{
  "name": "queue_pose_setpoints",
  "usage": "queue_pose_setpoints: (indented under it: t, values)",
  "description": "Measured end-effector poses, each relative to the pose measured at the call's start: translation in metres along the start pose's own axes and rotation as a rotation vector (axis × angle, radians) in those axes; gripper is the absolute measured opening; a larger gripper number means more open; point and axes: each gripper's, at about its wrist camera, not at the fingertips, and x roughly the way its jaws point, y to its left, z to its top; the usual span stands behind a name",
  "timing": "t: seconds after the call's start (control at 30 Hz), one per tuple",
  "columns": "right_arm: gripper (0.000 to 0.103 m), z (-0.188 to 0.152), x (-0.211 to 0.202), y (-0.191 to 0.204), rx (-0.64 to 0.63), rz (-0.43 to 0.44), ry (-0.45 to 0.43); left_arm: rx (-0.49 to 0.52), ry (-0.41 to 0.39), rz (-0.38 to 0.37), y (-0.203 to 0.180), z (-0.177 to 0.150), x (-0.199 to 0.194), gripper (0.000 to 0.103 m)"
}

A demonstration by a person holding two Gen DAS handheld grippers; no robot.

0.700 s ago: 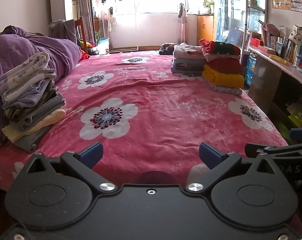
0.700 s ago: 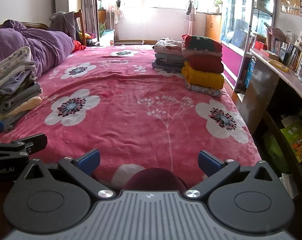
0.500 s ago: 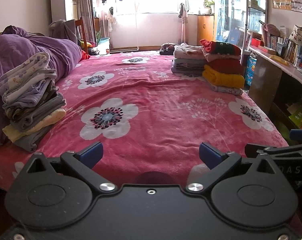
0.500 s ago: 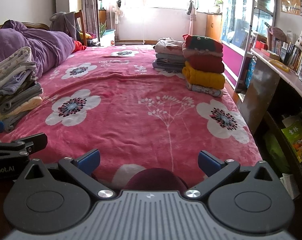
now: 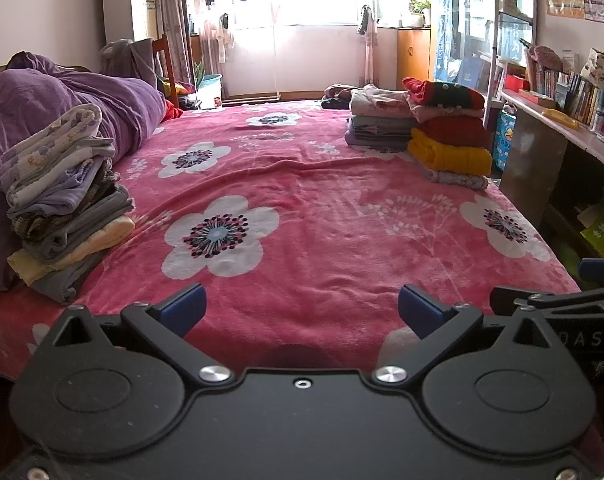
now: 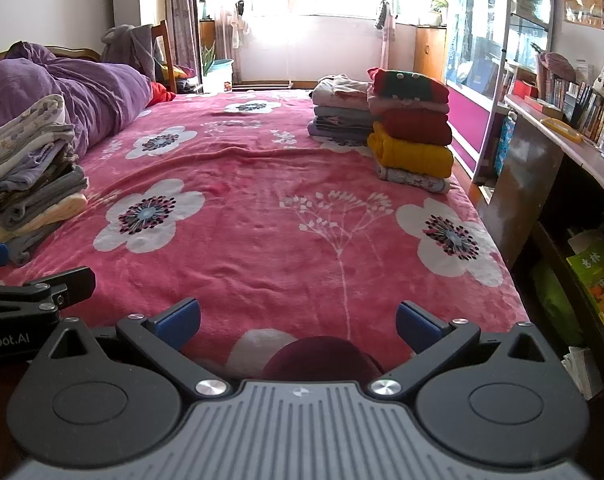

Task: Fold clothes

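A plush, fuzzy pink blanket (image 5: pixel 310 208) with a soft nap is seen spread over the bed. On the left, thin, limp cotton-like cloth is shown in the folded stack (image 5: pixel 61 200), and crumpled matt purple fabric in the quilt (image 5: pixel 81 100) behind it. On the far right, chunky knit wool is seen in the yellow sweater (image 6: pixel 412 154). Matt black plastic and bright metal screws are shown on the left gripper (image 5: pixel 302 308); ribbed grey plastic is seen on the right gripper (image 6: pixel 297 320). A glossy wooden cabinet (image 5: pixel 413 56) is glimpsed far off.
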Motion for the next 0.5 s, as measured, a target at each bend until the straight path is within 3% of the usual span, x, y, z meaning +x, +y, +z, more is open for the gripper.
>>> queue_pose_setpoints:
  t: [0.5]
  values:
    - [0.103,0.012,0.009,-0.006,0.005,0.028,0.001,-0.001,-0.001,-0.001,0.002,0.012,0.007,0.102]
